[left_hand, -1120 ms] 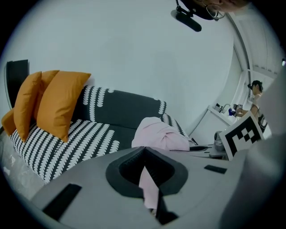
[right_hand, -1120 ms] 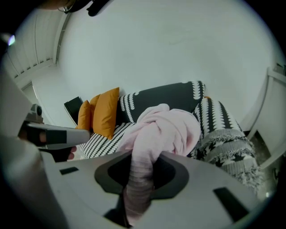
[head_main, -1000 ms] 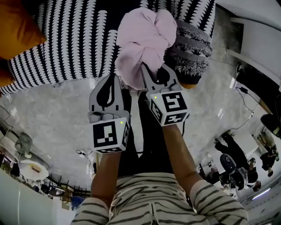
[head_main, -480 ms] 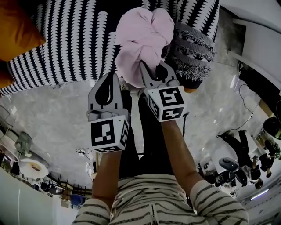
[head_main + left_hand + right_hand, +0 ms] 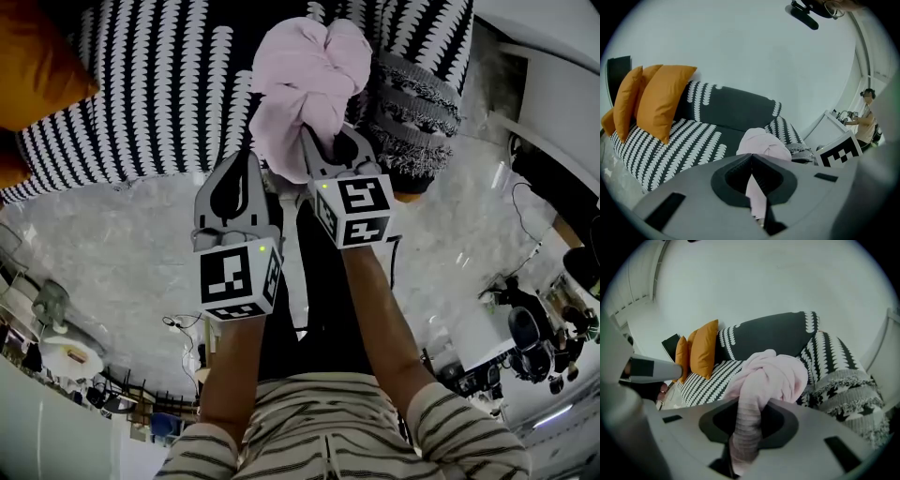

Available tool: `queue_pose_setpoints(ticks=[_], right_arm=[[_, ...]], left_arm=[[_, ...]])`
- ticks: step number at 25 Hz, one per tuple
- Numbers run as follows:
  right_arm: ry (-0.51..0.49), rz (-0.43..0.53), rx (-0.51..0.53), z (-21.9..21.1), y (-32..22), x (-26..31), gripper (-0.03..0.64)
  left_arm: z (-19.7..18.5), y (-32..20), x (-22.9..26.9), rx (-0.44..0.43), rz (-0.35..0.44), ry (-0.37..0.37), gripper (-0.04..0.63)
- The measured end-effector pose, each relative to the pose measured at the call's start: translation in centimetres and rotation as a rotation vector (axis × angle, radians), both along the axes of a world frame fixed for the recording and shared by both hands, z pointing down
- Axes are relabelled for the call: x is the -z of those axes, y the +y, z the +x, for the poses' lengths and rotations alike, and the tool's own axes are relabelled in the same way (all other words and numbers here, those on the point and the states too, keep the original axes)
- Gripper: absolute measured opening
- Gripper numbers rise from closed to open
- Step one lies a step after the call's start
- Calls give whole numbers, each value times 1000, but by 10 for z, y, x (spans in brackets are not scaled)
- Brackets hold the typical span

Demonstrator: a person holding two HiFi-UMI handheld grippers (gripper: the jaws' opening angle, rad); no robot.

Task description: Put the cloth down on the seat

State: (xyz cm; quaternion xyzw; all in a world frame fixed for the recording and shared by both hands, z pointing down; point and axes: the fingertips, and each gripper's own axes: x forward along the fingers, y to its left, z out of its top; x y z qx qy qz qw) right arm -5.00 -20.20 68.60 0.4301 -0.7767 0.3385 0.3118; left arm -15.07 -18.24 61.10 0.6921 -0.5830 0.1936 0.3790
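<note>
Right claw [image 5: 326,142], cloth [image 5: 305,70], beside fringed throw [image 5: 419,103]

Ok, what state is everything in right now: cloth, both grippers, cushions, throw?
cloth: bunched up over the front of the seat; contact with it unclear.
right gripper: closed on a ribbed part of the cloth.
left gripper: closed on a thin strip of the cloth.
orange cushions: standing on edge at the seat's far end.
fringed throw: crumpled beside the cloth.
</note>
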Motion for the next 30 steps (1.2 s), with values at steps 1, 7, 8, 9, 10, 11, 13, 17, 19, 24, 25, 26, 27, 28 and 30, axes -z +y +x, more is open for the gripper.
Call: queue_pose_setpoints(ticks=[1, 7, 8, 9, 10, 11, 13, 17, 19, 24, 25, 26, 27, 28, 30], right_arm=[[-1, -1, -1, 0, 0, 0, 106], [11, -13, -5, 6, -3, 6, 107], [12, -13, -2, 7, -6, 1, 107], [12, -13, 0, 6, -8, -5, 107], [13, -13, 0, 6, -11, -13, 107], [16, -15, -3, 7, -15, -21, 109], [33, -30, -10, 9, -21, -40, 110], [49, -53, -29, 11, -23, -54, 110], [43, -44, -34, 7, -23, -48, 110], [63, -45, -31, 5, -17, -35, 114], [70, -42, -29, 5, -18, -30, 115], [80, -41, -26, 5, -19, -25, 121], [94, -45, -24, 5, -20, -23, 127], [112, -54, -23, 8, -20, -25, 127], [145, -82, -30, 20, -17, -40, 127]], left_arm=[[0, 1, 1, 0, 2, -1, 5], [11, 2, 9, -8, -13, 21, 5], [13, 2, 5, -9, -18, 21, 5], [14, 1, -1, -11, -20, 19, 5], [15, 0, -7, -12, -21, 17, 5], [16, -2, -15, -15, -23, 17, 5], [16, -6, -30, -21, -34, 25, 5], [12, -5, -37, -15, -46, 40, 5], [8, -3, -28, -6, -33, 38, 5], [11, 1, -12, -9, -28, 54, 5], [11, 1, -6, -9, -25, 54, 5], [10, 1, 0, -9, -20, 53, 5], [10, 1, 4, -7, -16, 51, 5], [10, 1, 5, -6, -13, 50, 5], [17, 1, -6, -7, -16, 51, 5]])
